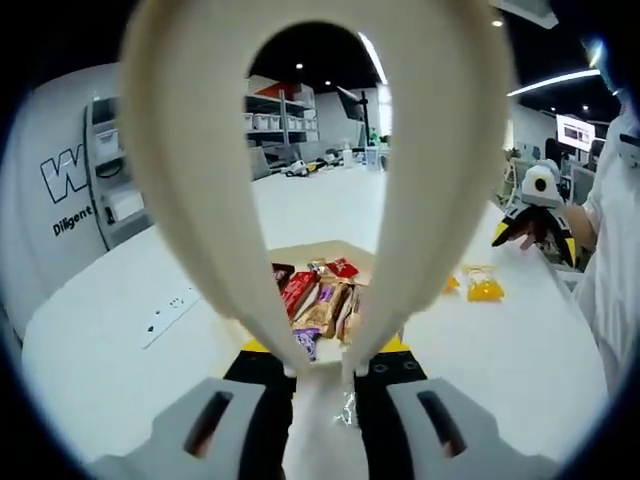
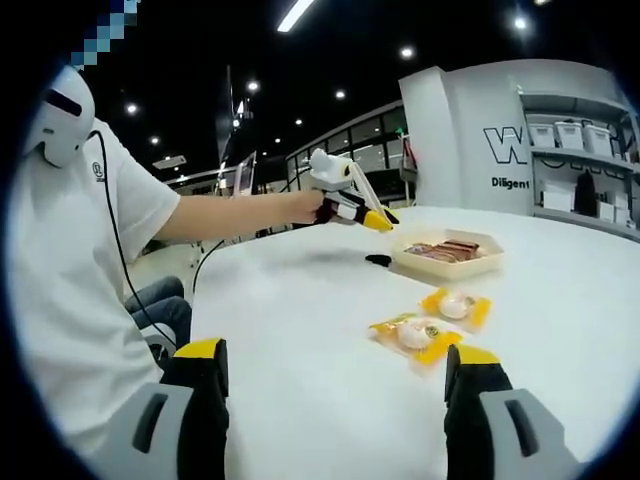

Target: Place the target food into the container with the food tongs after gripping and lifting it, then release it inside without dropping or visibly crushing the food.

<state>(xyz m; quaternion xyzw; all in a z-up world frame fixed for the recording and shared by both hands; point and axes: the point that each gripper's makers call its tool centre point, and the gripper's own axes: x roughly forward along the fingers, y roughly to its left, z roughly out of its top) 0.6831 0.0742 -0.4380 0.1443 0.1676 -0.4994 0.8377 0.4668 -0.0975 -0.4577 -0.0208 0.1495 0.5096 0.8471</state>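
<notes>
My left gripper (image 1: 320, 378) is shut on the handle end of cream food tongs (image 1: 200, 200), whose two arms rise in a wide loop, tips spread apart. Between the arms lies a shallow beige container (image 1: 300, 252) holding several wrapped snack bars (image 1: 322, 300). In the right gripper view the same container (image 2: 490, 243) sits mid-table, with the left gripper (image 2: 345, 205) and its tongs (image 2: 368, 195) hovering just left of it. Two yellow food packets (image 2: 415, 335) (image 2: 457, 305) lie on the white table in front of my right gripper (image 2: 338, 352), which is open and holds nothing.
The white table (image 2: 300, 300) is wide and bare around the packets. A small black object (image 2: 378, 260) lies near the container. A flat white strip (image 1: 170, 310) lies at the table's left. A person in a white shirt (image 2: 90, 260) stands close. Shelves and a white kiosk stand behind.
</notes>
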